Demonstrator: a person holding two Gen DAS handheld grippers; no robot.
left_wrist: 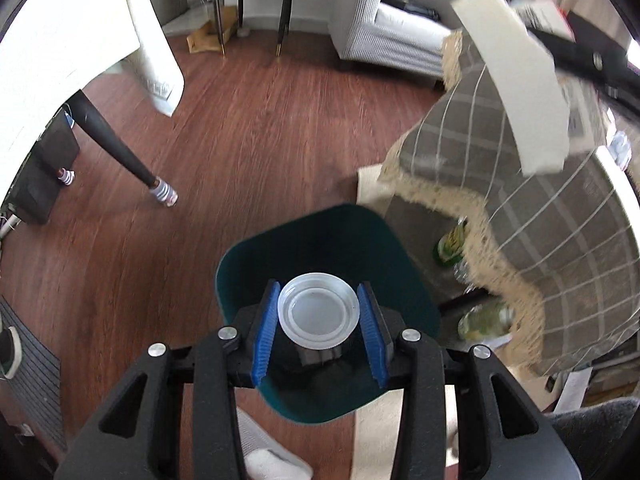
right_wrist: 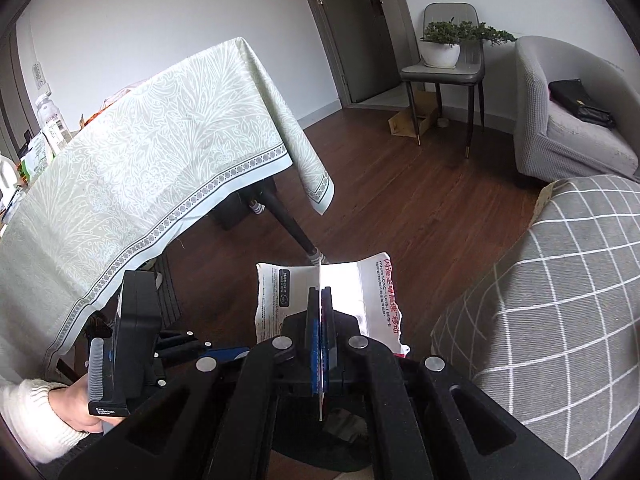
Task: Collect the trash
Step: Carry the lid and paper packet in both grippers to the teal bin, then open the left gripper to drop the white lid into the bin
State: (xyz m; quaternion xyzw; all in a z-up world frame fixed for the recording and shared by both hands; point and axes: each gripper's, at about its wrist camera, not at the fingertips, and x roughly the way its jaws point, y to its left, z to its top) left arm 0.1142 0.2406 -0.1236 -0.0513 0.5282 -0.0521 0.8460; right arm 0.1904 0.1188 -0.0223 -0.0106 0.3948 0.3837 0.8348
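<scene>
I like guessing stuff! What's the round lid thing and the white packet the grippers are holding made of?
The round lid looks like thin frosted plastic: cloudy, see-through, with moulded rings. The white packet seems glossy printed card or paper: flat, creased, with a torn-looking edge.

place: home living room | cues: grey armchair (right_wrist: 568,120), tableclothed table (right_wrist: 152,152), potted plant (right_wrist: 442,46), wood floor (left_wrist: 260,128)
</scene>
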